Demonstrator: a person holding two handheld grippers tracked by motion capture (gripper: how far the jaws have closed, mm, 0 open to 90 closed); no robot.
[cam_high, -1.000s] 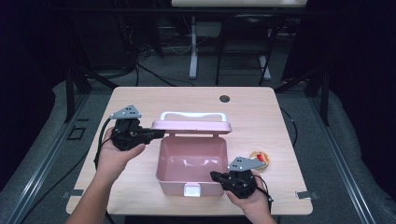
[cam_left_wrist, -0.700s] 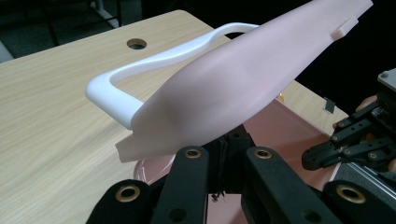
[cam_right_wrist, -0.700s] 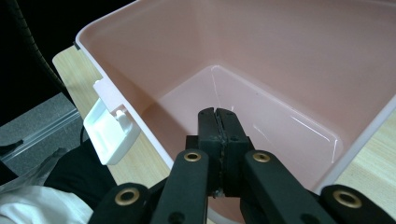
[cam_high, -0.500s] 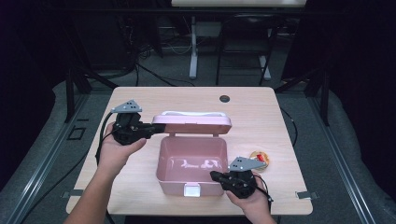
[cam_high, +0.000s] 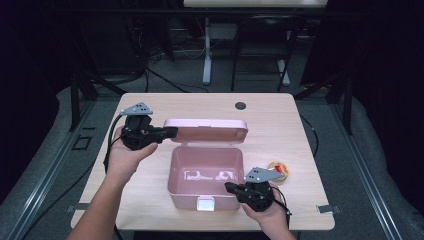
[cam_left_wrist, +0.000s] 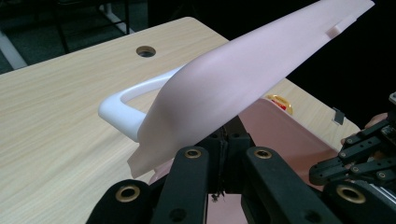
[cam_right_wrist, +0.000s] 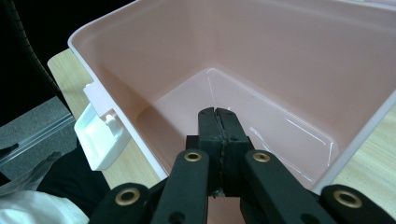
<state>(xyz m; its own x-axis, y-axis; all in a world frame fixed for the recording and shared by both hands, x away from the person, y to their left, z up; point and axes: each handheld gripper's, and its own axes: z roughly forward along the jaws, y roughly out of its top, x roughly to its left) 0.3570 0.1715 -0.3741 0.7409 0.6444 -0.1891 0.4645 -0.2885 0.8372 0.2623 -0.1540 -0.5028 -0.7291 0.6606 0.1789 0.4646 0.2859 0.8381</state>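
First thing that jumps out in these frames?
The pink box at mid-table, open, with its lid raised behind it. The left gripper, jaws shut, is at the lid's left end; in the left gripper view the lid tilts over the jaws, white handle behind. The right gripper, also shut, sits at the box's front right rim, and a small round yellow and red thing lies right of the box.

Box (cam_high: 204, 176) mouth open from above, raised lid (cam_high: 206, 130) blocking the far side
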